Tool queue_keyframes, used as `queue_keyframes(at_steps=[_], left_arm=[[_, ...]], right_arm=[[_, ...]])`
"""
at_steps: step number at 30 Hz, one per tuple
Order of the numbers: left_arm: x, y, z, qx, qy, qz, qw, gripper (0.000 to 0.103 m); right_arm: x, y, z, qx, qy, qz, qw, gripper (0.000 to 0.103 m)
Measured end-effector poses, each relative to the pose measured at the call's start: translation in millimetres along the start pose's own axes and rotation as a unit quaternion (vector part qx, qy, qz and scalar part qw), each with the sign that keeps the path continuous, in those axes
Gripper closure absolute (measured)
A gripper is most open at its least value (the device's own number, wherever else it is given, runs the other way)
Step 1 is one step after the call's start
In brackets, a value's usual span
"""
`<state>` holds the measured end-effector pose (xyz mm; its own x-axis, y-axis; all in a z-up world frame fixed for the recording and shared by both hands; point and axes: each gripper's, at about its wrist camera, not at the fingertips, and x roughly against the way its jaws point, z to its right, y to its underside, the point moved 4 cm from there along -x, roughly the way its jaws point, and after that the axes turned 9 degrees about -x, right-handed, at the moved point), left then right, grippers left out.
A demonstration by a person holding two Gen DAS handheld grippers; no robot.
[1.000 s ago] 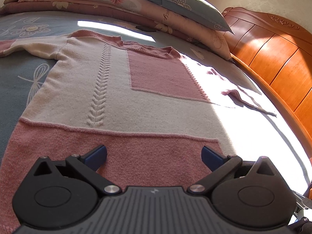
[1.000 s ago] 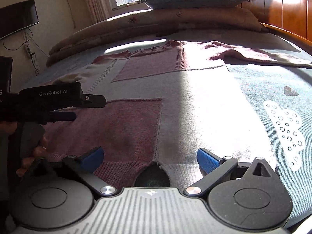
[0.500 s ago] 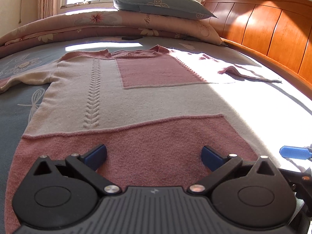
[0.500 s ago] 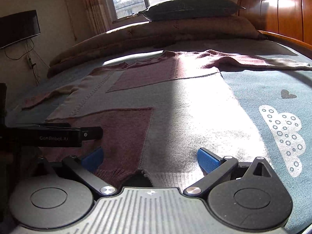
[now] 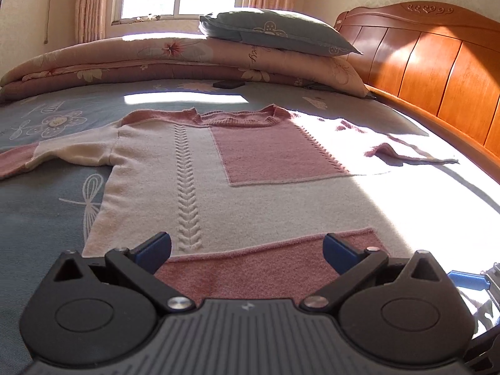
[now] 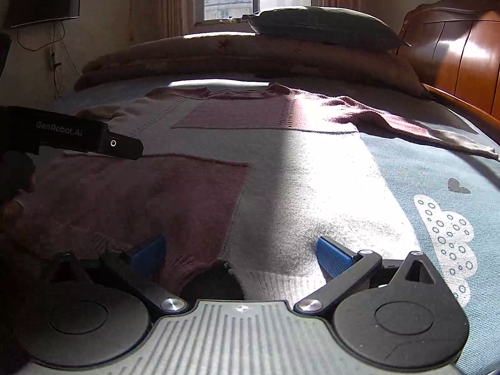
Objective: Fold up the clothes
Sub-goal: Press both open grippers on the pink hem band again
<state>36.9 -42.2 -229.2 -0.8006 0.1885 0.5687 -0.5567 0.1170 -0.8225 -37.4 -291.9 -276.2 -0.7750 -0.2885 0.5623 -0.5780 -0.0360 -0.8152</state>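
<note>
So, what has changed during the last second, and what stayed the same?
Both views swung toward the window and the sweater's neckline. The left gripper lifted above the pink hem, seen from the right wrist. The right gripper stays at the hem. Both stay open, holding nothing. The sweater lies flat as before, sleeves spread on the bed.

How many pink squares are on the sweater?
2 on the sweater: one pink patch sits up under the collar, and a bigger pink patch lies along the bottom hem near the left gripper. The back is hidden.

Both wrist views low at hem, sharing sweater point(image 5: 250, 168)
</note>
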Motion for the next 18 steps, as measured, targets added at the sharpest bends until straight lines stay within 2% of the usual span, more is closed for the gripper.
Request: queue_keyframes(at_steps=[4, 7, 12, 16, 18], left_arm=[[-5, -26, -37, 0.046, -0.003, 0.006, 0.9989, 0.001], [-38, -39, -71, 0.104, -0.002, -0.045, 0.9935, 0.001], [-66, -27, -95, 0.139, -0.011, -0.095, 0.9857, 0.001], [-58, -15, -104, 0.155, 0.004, -0.082, 0.9844, 0.001], [-51, -18, -107, 0.157, -0.019, -0.086, 0.9837, 0.001]], right_arm=[[2, -1, -2, 0.007, 0.006, -0.014, 1.0, 0.0], [6, 0, 1, 0.006, -0.003, -0.023, 1.0, 0.0], [9, -2, 6, -0.005, -0.012, -0.037, 0.999, 0.0], [11, -3, 9, -0.015, -0.02, -0.043, 0.999, 0.0], [13, -4, 11, -0.021, -0.024, -0.044, 0.999, 0.0]])
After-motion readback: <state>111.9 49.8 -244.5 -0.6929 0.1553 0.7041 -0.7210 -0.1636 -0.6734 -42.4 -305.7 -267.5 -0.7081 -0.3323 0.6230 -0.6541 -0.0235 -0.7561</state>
